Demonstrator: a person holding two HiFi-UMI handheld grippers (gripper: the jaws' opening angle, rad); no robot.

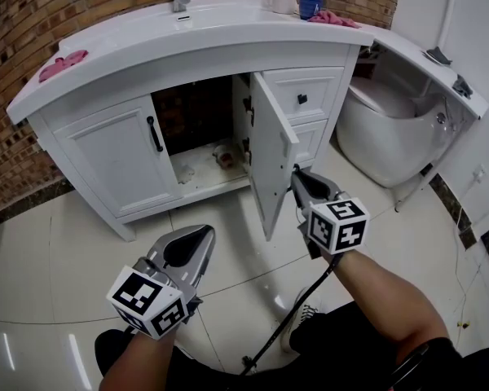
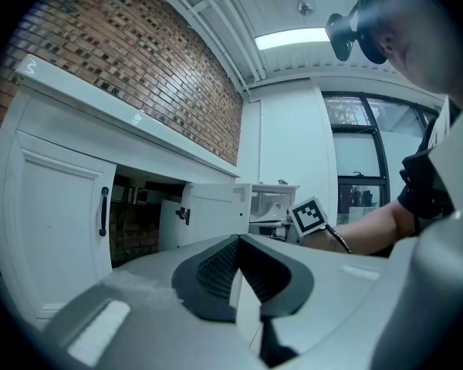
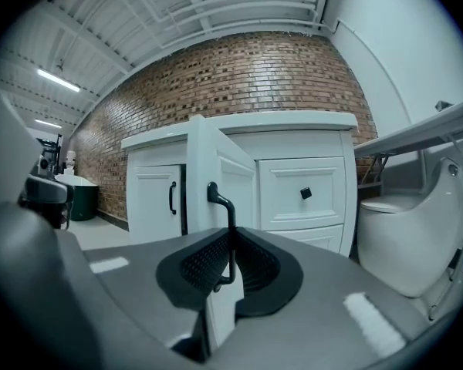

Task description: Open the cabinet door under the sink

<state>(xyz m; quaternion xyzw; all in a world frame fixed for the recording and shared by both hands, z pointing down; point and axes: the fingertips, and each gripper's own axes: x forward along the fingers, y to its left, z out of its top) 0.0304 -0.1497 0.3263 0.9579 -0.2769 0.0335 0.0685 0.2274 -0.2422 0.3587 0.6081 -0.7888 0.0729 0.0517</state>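
**Right cabinet door open, its handle gripped**

The right cabinet door (image 1: pixel 273 149) under the sink (image 1: pixel 228 10) stands swung well out from the white vanity, its edge turned toward the person. This leaves the dark inside of the cabinet (image 1: pixel 197 116) in view. The door's black handle (image 3: pixel 228 222) runs upright between the pads of the right hand-held gripper (image 1: pixel 297 176), whose jaws are clamped on it.

The left door (image 1: pixel 118 157) is closed, with its own black handle (image 1: pixel 155 134) untouched. The left hand-held gripper (image 1: pixel 202 233) hangs over the tiled floor (image 1: pixel 65 243), apart from the vanity, with its jaws together and nothing between them.

Right of the open door are two drawers (image 1: pixel 306 96), both closed. On the desk around the sink lie a pink cloth (image 1: pixel 63 62) at the left end and another pink cloth (image 1: pixel 334 19) at the right, beside a blue cup (image 1: pixel 311 5) and a white mug (image 1: pixel 283 0). A toilet (image 1: pixel 383 129) stands to the right of the vanity, and a brick wall (image 1: pixel 49 6) rises behind.
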